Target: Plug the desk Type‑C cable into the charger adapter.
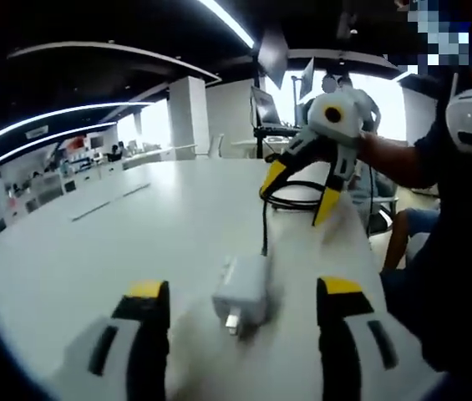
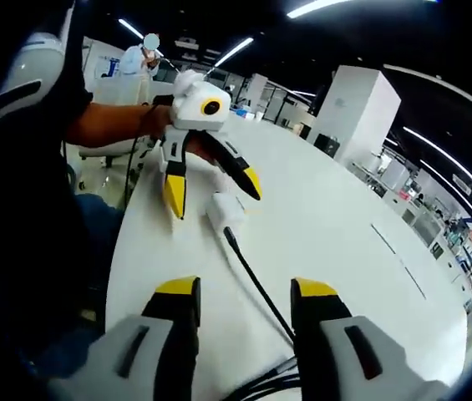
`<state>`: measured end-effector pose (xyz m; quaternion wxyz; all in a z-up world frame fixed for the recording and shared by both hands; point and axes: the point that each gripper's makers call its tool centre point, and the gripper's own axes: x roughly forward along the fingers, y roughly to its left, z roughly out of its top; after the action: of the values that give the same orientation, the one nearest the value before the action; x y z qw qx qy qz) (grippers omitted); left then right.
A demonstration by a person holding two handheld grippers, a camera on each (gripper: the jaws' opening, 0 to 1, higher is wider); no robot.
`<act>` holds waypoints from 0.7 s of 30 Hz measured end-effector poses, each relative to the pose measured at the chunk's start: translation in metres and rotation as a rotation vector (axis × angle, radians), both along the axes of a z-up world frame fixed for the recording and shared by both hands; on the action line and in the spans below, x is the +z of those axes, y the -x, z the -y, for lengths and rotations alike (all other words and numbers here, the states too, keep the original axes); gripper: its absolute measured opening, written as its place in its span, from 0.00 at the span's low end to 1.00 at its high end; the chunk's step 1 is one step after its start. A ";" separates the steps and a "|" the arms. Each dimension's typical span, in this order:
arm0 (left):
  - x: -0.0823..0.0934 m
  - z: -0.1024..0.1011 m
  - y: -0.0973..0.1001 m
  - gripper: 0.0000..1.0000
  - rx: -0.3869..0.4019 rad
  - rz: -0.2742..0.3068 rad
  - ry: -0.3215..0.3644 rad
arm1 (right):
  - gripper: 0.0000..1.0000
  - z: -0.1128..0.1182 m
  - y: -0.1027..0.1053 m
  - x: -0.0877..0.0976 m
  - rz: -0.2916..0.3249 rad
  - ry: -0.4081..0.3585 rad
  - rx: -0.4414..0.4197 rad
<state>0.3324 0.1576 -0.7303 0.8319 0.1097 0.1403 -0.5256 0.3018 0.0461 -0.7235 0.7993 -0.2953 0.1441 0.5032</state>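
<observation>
A white charger adapter lies on the white table between the jaws of my left gripper, which is open; its metal prongs point toward the camera. A black Type-C cable runs from the adapter's far end to a loose coil. My right gripper hangs open over that coil. In the right gripper view the cable passes between the jaws of my right gripper and reaches the adapter under the left gripper. Whether the plug is seated I cannot tell.
The table edge runs close on the person's side, with a dark-sleeved arm and a body beside it. A monitor on a stand and a white pillar stand beyond the table's far end. Wide bare tabletop stretches away from the person.
</observation>
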 end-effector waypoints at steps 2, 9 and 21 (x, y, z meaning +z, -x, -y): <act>0.001 0.000 0.001 0.72 0.006 0.002 0.002 | 0.46 0.009 0.004 -0.002 -0.003 -0.003 -0.038; 0.001 -0.002 0.003 0.71 0.024 0.006 0.001 | 0.47 0.031 0.016 -0.007 -0.010 -0.007 -0.122; 0.003 -0.007 0.009 0.69 0.054 0.013 0.014 | 0.45 0.074 0.028 -0.008 -0.014 -0.020 -0.298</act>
<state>0.3233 0.1642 -0.7271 0.8475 0.1034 0.1343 -0.5030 0.2738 -0.0279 -0.7318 0.8671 -0.2589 0.1869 0.3823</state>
